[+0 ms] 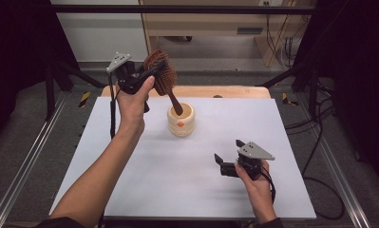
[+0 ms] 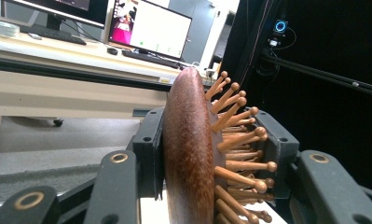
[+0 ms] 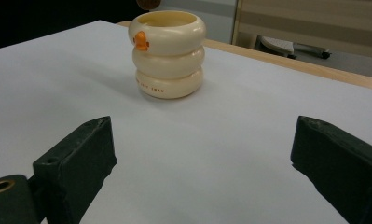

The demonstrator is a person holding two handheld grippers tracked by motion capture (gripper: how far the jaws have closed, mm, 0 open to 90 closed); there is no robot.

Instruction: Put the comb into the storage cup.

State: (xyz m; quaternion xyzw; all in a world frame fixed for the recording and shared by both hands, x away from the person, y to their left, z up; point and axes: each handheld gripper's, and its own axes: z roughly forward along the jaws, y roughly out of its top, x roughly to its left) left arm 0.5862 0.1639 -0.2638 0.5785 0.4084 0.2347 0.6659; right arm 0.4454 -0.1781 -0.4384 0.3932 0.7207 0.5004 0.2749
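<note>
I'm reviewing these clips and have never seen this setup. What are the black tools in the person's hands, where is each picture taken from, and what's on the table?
There is no robot here. A person holds a hand-held gripper in each hand: a two-jaw clamp with a camera riding on it.

The high view looks down on the white table from above the person's side. The other two pictures look along each clamp's own black jaws.

The left hand-held gripper is raised and clamped on the head of a wooden hairbrush; its own view shows the jaws pressing the brush's back and bristle side. The handle points down into a cream cup with an orange mark, standing on the table.

The right hand-held gripper is open, holding nothing, low over the table and facing the cup.
</note>
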